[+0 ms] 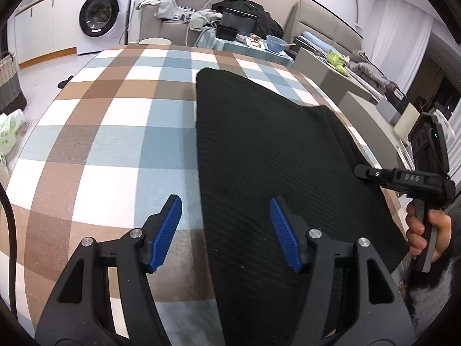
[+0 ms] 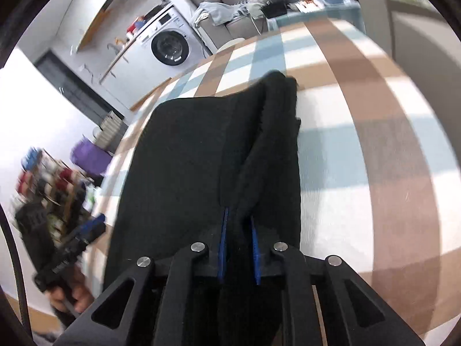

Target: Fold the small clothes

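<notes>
Left wrist view: left gripper [image 1: 226,230] hangs released over the cloth's [image 1: 273,150] edge on the counter [image 1: 115,121]. Right gripper [image 2: 238,248] is clenched on a raised fold of cloth.

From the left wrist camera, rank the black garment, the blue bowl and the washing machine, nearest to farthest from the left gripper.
1. Black garment, under the left gripper, right side of the table.
2. Blue bowl, beyond the table, right of centre.
3. Washing machine, far left.

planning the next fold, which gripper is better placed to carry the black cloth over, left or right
Right, probably. The right gripper is shut on a raised edge of the black garment, so it can carry the fold over. The left gripper is open, holding nothing, straddling the garment's near left edge on the checked tablecloth.
</notes>
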`<action>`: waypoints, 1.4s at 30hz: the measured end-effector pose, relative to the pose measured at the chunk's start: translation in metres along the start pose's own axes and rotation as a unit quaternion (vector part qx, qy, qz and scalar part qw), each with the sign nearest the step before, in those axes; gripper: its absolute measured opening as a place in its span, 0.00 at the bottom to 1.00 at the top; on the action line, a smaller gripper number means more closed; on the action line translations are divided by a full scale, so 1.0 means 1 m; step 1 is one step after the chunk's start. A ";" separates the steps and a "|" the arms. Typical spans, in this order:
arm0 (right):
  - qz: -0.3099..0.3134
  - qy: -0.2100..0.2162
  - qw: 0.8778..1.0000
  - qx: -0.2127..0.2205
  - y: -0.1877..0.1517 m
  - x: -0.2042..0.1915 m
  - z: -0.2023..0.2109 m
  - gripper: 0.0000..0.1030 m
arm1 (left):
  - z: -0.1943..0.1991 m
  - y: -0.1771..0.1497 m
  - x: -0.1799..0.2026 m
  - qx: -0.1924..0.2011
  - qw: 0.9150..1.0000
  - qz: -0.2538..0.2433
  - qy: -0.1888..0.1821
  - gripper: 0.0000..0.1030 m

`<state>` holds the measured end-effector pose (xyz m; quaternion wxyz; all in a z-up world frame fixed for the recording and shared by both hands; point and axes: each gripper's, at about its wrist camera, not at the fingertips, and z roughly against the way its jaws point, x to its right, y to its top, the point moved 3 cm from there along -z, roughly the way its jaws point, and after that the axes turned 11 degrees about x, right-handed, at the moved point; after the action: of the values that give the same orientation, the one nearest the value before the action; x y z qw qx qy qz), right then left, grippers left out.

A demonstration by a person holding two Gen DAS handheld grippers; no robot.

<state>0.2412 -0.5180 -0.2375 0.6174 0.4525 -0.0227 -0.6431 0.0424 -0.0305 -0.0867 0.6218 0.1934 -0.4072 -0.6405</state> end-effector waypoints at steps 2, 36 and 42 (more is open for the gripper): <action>-0.007 0.025 1.000 -0.011 -0.010 0.000 0.009 0.20 | 0.003 -0.003 0.004 0.002 1.000 -0.009 -0.002 0.60; 0.043 0.000 0.999 -0.012 -0.077 -0.002 0.057 0.50 | 0.022 -0.048 0.014 -0.037 0.998 -0.047 -0.017 0.67; 0.055 0.008 0.998 -0.011 -0.075 -0.012 0.046 0.27 | 0.018 -0.054 0.016 -0.040 0.997 -0.060 -0.030 0.39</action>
<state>0.1529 -0.5150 -0.2485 0.6571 0.4488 -0.0361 -0.6046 -0.0081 -0.0465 -0.1125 0.5770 0.1733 -0.3872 -0.6979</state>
